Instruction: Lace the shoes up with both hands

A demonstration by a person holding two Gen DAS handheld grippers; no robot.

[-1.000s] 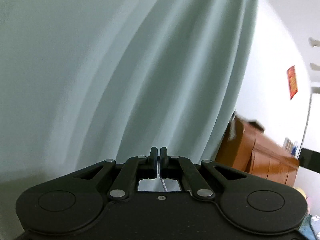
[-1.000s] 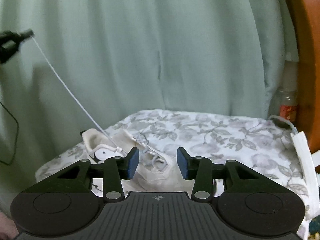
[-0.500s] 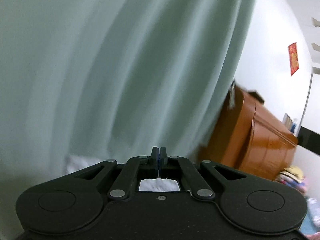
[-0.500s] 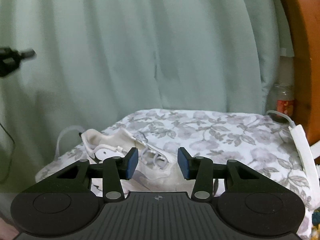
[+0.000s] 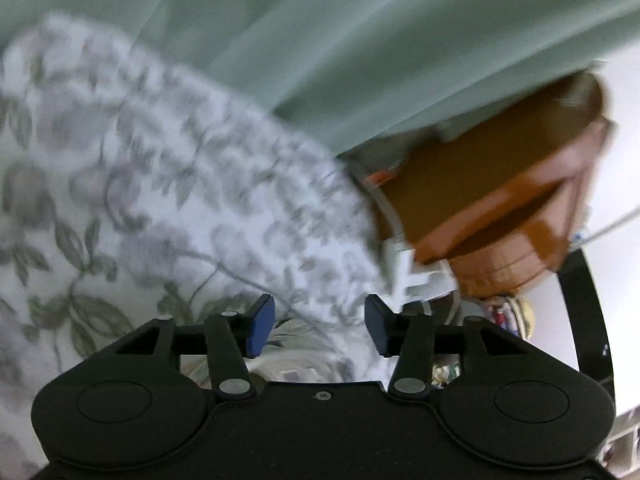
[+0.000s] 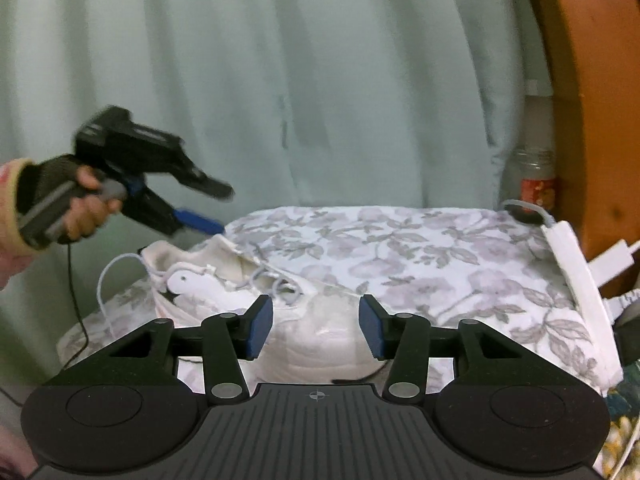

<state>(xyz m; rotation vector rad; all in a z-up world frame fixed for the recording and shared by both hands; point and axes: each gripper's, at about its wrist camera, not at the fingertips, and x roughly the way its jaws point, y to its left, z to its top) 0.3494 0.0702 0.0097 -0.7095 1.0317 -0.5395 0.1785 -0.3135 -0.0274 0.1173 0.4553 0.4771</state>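
shoe (image 6: 240, 300): white, lies on floral cloth (image 6: 420, 248), opening twd camera so eyelets face both tools.
lace (image 6: 105, 280): slack; one loop arcs off heel side to the left, rest tangled over tongue. Threaded how far – can't tell.
L gripper (image 6: 216, 208): fingers apart, nothing betw them; hovers just above shoe's heel end, tips aimed down at it. L view blurred, shows cloth only.
hand (image 6: 76, 204): gloved, wraps L tool's handle.
R gripper (image 6: 316, 330): fingers spread wide, empty; sits low in front of shoe, prob. lined up w/ laces.
stage: both tools empty w/ lace loose – fits betw two pulls or a finished lacing.
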